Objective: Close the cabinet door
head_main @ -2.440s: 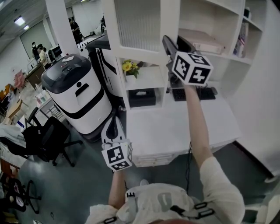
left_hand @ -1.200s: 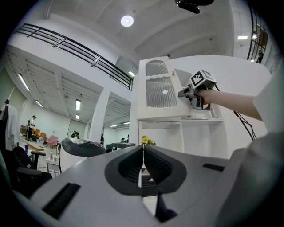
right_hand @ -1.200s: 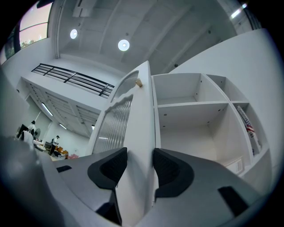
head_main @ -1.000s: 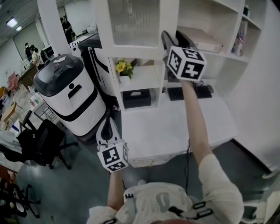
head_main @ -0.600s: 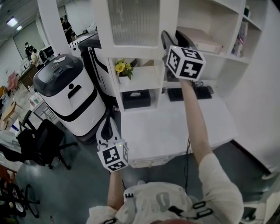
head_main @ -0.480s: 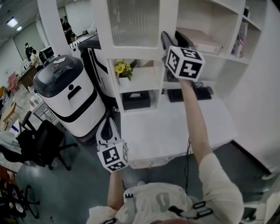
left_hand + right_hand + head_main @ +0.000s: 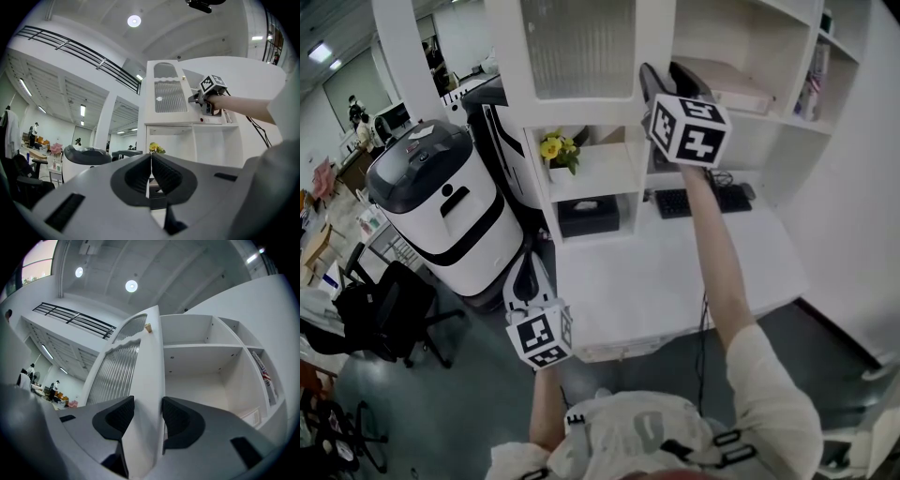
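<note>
While the right gripper [image 7: 144,414] clamps its 2 pads on the free edge of the cabinet door [image 7: 140,366], the left gripper [image 7: 151,158] hangs low in front of the desk [image 7: 675,281], its jaws pressed together on nothing.

Right of the right jaws opens a white compartment with 1 shelf board [image 7: 201,346] across it. Farther right, a few books [image 7: 262,373] stand in a narrow bay. The right pad sits on the door's inner side, between the door and that compartment.

In the head view, a flat box [image 7: 733,89] lies on a shelf just right of the right gripper. Below it, a keyboard [image 7: 694,200] rests at the back of the desk. Down and to the left of those jaws, yellow flowers [image 7: 553,150] stand in an open bay above a black box [image 7: 586,214].

Left of the left gripper stands a white and black machine [image 7: 441,202], with an office chair [image 7: 389,309] just beside it.

The door stands upright, its long axis vertical, rising up and away from the right jaws. Its narrow edge faces the right gripper's camera, and its ribbed glass panel [image 7: 115,373] stretches away to the left of the jaws. How far the door stands from its frame I cannot tell.
</note>
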Demonstrator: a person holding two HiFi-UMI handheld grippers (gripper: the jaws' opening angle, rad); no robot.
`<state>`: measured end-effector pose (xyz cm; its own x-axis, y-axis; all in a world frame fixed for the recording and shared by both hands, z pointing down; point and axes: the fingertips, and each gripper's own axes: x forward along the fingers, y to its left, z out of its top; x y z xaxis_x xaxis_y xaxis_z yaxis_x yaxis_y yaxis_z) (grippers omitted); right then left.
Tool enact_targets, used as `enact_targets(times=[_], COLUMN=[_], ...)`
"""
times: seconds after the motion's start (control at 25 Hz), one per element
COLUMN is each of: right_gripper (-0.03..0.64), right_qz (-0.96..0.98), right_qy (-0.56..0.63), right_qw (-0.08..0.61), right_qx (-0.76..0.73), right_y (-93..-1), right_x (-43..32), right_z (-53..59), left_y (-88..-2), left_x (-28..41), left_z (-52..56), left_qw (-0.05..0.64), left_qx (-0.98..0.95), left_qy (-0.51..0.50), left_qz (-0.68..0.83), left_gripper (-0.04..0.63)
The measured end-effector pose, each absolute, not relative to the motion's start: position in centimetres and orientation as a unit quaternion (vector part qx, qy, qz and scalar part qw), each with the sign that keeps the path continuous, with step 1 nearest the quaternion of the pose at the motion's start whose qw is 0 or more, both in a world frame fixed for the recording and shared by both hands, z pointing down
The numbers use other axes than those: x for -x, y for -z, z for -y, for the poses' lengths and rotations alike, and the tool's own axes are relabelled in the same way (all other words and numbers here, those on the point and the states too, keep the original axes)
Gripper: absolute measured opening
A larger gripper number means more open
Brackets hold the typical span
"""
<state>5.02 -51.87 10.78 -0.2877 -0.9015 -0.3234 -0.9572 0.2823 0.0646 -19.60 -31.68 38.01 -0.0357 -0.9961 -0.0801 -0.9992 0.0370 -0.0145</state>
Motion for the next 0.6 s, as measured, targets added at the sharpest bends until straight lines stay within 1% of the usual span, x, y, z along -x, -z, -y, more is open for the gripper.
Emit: enact_targets(times=[0.6], right_gripper=[0.175], right_qz=[-0.795], right_qy=[-0.116], right_qw=[0.101], right_qx=[0.587], right_y=[-10.6], right_x=[-5.2], right_z=[54.4], left_y=[-38.3], left_x=[19.6], left_z=[33.0], left_qw=[0.033], left_qx=[0.694], left_qy=[-0.019], left_qz=[-0.719], left_gripper=[0.006])
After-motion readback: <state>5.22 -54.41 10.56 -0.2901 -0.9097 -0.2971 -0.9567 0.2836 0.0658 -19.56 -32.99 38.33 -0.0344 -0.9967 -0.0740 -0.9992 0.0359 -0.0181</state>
